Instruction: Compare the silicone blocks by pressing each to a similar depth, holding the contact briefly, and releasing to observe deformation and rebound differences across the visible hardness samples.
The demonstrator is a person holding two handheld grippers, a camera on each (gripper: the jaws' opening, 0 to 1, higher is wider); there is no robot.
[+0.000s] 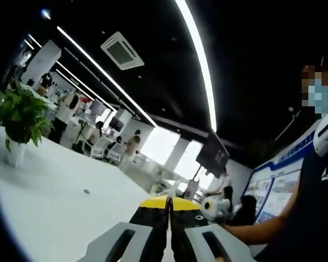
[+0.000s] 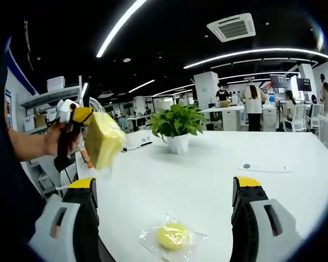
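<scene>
Pressing is judged barely begun: a yellow silicone block (image 2: 103, 139) is held clamped aloft by the left gripper (image 2: 76, 117); a bagged yellow round sample (image 2: 172, 236) lies untouched on the white table (image 2: 208, 169) between the wide-spread jaws of the right gripper (image 2: 164, 218).

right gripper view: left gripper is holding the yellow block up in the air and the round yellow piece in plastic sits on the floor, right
Not the floor. In the right gripper view the round yellow piece in plastic lies on the white table. The left gripper does hold the yellow block up in the air.
</scene>
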